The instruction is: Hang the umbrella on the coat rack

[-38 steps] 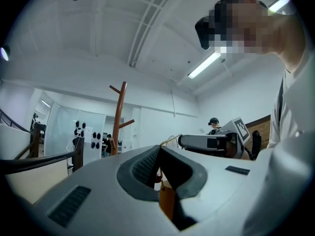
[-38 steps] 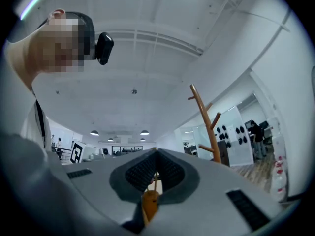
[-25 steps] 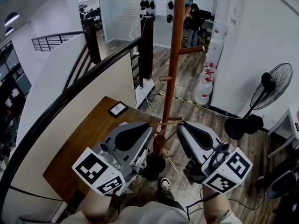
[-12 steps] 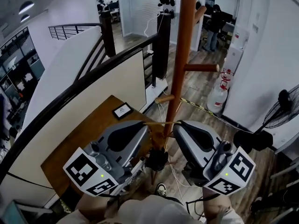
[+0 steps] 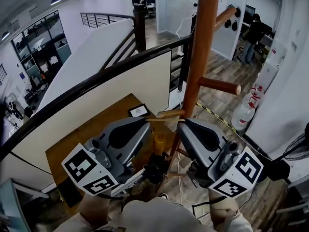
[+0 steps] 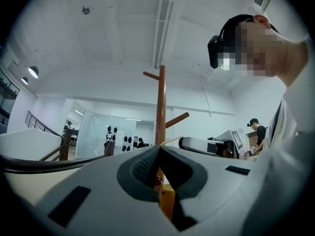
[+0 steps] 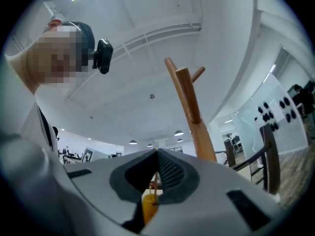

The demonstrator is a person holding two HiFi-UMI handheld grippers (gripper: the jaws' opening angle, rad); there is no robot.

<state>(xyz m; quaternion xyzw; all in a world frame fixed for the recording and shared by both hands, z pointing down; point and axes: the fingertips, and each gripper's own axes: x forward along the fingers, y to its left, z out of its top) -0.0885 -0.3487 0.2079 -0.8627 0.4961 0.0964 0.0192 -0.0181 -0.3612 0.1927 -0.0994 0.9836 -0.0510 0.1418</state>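
head view: the left gripper (image 5: 148, 121) and right gripper (image 5: 179, 123) are held side by side with their tips facing each other, close to the pole of the wooden coat rack (image 5: 202, 57). a thin tan loop (image 5: 163, 120) runs taut between the two tips, just below the rack's short lowest peg (image 5: 170, 113); whether loop and peg touch cannot be told. the umbrella (image 5: 158, 164) hangs from the loop between the grippers, yellow handle (image 5: 158, 142) uppermost, dark folded body below, clear of the brown table (image 5: 91, 134) beneath it. a small dark-framed card (image 5: 139, 111) lies near the table's far corner. a longer peg (image 5: 219, 86) projects to the right, higher on the pole.

left gripper view: jaws of the left gripper (image 6: 159, 149) are clenched on the loop, the yellow handle (image 6: 166, 203) in the gap below them.

right gripper view: jaws of the right gripper (image 7: 157, 153) are likewise closed on the cord, the handle (image 7: 149, 204) beneath, the rack pole (image 7: 192, 107) just beside.
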